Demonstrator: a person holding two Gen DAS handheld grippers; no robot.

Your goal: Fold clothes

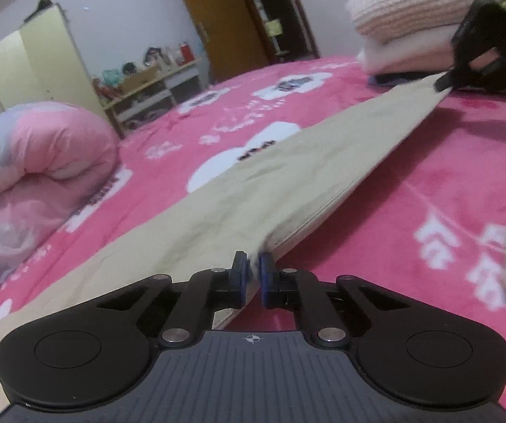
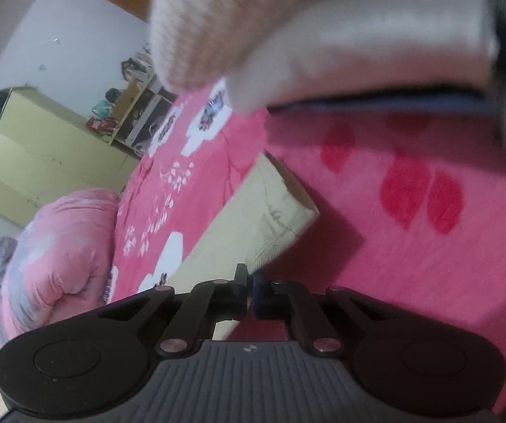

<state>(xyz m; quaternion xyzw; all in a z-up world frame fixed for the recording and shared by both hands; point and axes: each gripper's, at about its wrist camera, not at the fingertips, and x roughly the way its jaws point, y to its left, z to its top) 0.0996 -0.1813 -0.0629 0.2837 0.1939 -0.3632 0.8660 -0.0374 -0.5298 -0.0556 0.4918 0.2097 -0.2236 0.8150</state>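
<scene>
My left tongs were clamped on the near edge of the trousers, the blue pads pinching the khaki cloth just ahead of the linkage. My right tongs were clamped too, on the hem end of the same trousers; from the left view they showed as a dark shape at the far tip of the cloth. No earlier view was at hand, so I judged only the grip as it stood.

Between the 2 grips the trousers ran as 1 long taut strip, its near edge lifted off the bedspread and its far side lying on it. Beyond my right tongs sat a stack of folded knitwear, close enough that it loomed over that camera. Off to the left of both tongs lay a rolled quilt.

To do this fold well, I reckoned I had to keep both grips firm and the edge stretched, carry 1 end over to meet the other without letting the middle sag or twist, and keep the right end clear of the stack. A slack span would have creased the legs; uneven heights would have skewed the edges.
</scene>
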